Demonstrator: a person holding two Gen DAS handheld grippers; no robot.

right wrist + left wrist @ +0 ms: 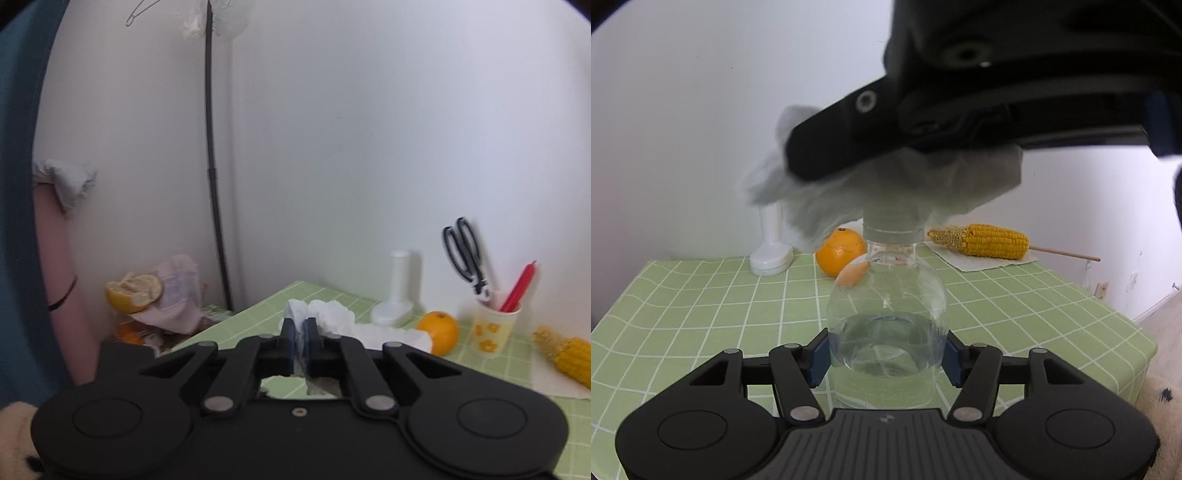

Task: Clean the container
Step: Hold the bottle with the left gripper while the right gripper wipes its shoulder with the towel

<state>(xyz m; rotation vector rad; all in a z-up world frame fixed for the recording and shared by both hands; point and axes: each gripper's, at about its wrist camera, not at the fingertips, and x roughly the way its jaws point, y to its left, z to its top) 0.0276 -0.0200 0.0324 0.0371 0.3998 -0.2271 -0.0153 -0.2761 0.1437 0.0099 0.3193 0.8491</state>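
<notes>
Left wrist view shows the left gripper (886, 354) with its jaws closed on the sides of a clear bottle (886, 317), upright on the green checked desk (701, 295) and partly filled with water. Above it, the right gripper (300, 334), its jaws pinched nearly shut on a white tissue (827, 192), presses that tissue over the bottle's cap (892, 225). Judging by this, wiping is under way at the top, while the body looks not yet wiped.
</notes>
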